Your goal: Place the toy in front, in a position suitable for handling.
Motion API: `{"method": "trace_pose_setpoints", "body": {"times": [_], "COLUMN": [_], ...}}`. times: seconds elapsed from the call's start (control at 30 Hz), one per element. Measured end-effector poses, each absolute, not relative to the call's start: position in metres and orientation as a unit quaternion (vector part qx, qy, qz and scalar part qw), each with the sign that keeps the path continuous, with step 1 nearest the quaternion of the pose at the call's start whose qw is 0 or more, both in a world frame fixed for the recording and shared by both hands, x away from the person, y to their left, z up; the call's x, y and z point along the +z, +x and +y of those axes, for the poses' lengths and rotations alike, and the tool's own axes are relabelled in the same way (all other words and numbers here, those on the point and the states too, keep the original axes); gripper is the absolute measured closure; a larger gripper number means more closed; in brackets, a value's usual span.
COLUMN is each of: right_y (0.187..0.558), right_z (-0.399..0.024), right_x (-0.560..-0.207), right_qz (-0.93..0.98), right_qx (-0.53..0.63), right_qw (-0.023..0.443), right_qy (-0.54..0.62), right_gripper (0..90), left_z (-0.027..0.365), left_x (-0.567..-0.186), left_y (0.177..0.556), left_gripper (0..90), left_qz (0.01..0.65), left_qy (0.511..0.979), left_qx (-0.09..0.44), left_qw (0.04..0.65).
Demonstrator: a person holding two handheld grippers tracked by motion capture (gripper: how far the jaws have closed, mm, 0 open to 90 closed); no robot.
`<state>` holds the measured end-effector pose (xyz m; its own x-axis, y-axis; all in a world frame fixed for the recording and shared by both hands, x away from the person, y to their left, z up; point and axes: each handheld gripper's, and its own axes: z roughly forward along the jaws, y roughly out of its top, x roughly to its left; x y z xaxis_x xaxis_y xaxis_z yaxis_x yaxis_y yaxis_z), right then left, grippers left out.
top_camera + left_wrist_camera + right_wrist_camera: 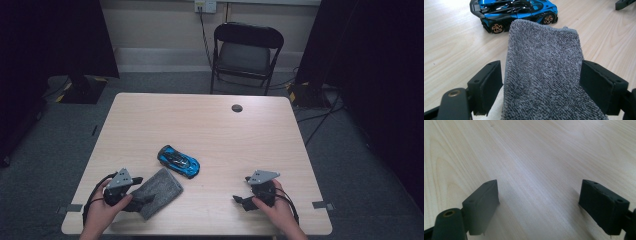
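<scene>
Left gripper view is showing the grey cloth [544, 75] lying between wide jaws, not pinched.
Right gripper [539, 205] is standing wide over bare tabletop [536, 150]; the high view is adding the blue toy car [178, 161] just beside the cloth.

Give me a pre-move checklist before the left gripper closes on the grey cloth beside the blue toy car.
1. Grey cloth lies between the left gripper jaws: ok.
2. Left jaws open, pads not pressing the cloth: ok; the right pad looks close to its edge.
3. Cloth flat on the table, not bunched: ok.
4. Blue toy car clear of the jaws: ok; it sits just past the cloth's far end. Whether the cloth touches it: cannot tell.
5. Right gripper open with nothing between its jaws, over bare table: ok.
6. Right gripper near enough to steady the car: not ok; in the high view it is well off to the car's right.
</scene>
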<state>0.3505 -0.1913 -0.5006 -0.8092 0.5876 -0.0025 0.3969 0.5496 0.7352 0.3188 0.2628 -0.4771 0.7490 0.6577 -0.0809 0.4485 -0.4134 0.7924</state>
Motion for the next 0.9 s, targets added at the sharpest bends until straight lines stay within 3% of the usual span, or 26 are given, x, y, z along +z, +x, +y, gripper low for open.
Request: {"method": "trace_pose_setpoints", "body": {"times": [0.9], "right_y": [0.3513], "right_z": [-0.1913], "right_x": [-0.5007], "right_qz": [0.871], "right_qx": [0.382], "right_qw": [0.123], "right_qy": [0.282], "right_gripper": [14.5], "left_z": [0.2682], "left_x": [-0.4778], "left_y": [0.3167], "left_gripper": [18.6], "left_qz": [0.341], "left_qy": [0.824], "left_qx": [0.121], "left_qw": [0.435]}}
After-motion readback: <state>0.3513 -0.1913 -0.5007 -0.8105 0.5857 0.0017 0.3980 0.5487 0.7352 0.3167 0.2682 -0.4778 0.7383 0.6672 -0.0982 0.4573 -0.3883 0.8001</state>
